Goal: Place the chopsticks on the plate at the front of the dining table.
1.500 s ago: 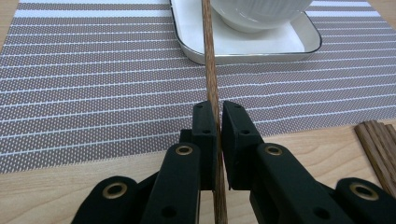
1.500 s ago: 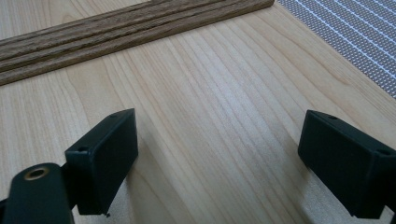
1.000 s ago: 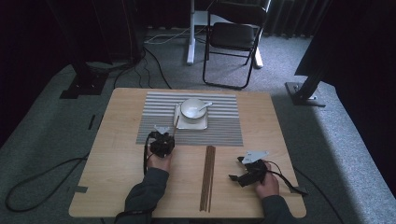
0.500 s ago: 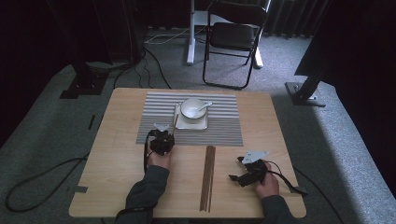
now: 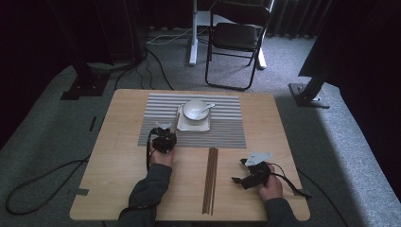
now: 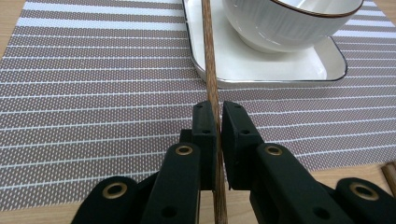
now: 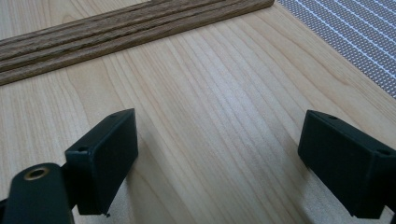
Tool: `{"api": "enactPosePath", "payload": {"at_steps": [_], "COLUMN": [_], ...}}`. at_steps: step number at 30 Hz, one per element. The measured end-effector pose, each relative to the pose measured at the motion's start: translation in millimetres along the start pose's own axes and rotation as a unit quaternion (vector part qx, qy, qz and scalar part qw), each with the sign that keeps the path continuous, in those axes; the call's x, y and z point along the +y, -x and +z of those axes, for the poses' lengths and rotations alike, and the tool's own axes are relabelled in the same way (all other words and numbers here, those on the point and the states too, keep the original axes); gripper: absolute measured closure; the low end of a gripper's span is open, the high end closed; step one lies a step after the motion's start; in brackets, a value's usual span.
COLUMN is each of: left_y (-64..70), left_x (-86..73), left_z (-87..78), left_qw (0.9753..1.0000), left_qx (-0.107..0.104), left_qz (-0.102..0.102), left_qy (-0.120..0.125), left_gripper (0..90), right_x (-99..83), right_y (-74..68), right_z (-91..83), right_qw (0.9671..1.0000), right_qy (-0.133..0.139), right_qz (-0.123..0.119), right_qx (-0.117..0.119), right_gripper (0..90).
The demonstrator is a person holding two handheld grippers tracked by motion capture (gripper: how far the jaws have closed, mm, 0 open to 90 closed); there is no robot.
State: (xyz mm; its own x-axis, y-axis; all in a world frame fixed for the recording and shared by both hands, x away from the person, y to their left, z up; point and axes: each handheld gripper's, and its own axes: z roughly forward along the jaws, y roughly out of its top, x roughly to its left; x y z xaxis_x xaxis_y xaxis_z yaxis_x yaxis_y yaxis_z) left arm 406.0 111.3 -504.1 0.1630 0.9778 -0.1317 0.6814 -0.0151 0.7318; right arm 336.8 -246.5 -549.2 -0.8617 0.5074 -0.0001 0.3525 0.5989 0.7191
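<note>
While the left gripper (image 6: 215, 123) pinches a single wooden chopstick (image 6: 209, 60) at mid-frame, its far end lies across the white square plate (image 6: 280, 70) at upper centre. Stiff, light and thin, it may swivel; a mid-length hold suits. The right gripper (image 7: 219, 158) gapes wide over bare table (image 7: 210, 93).

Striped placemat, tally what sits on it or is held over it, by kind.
Plate: 1
Bowl: 1
Spoon: 1
Chopstick, clamped in the left gripper: 1
Total: 4
</note>
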Motion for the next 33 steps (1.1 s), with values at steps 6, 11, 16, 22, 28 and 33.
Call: {"api": "enactPosePath", "payload": {"at_steps": [6,11,16,22,28,33], "left_y": [0.4,1.0,-0.2,-0.4,-1.1,-0.7], "left_x": [2.8,5.8,8.5,12.9,16.4,19.0], "left_z": [5.1,7.2,8.1,10.2,13.7,18.0], "left_qw": [1.0,1.0,1.0,0.9999,0.9998,0.9996], "left_qx": [-0.004,-0.004,-0.002,-0.002,-0.002,-0.005], "left_qz": [-0.003,-0.005,-0.007,-0.012,-0.019,-0.027], "left_qy": [0.001,0.003,0.005,0.006,0.006,0.006], "left_gripper": [84.2,84.2,84.2,84.2,84.1,84.2], "right_x": [0.0,0.0,0.0,0.0,0.0,0.0], "right_y": [0.0,0.0,0.0,0.0,0.0,0.0], "right_z": [0.0,0.0,0.0,0.0,0.0,0.0], "right_qw": [1.0,1.0,1.0,1.0,1.0,1.0], "right_qy": [0.0,0.0,0.0,0.0,0.0,0.0], "right_qz": [0.0,0.0,0.0,0.0,0.0,0.0], "right_qx": [0.0,0.0,0.0,0.0,0.0,0.0], "right_gripper": [11.5,11.5,11.5,11.5,11.5,11.5]}}
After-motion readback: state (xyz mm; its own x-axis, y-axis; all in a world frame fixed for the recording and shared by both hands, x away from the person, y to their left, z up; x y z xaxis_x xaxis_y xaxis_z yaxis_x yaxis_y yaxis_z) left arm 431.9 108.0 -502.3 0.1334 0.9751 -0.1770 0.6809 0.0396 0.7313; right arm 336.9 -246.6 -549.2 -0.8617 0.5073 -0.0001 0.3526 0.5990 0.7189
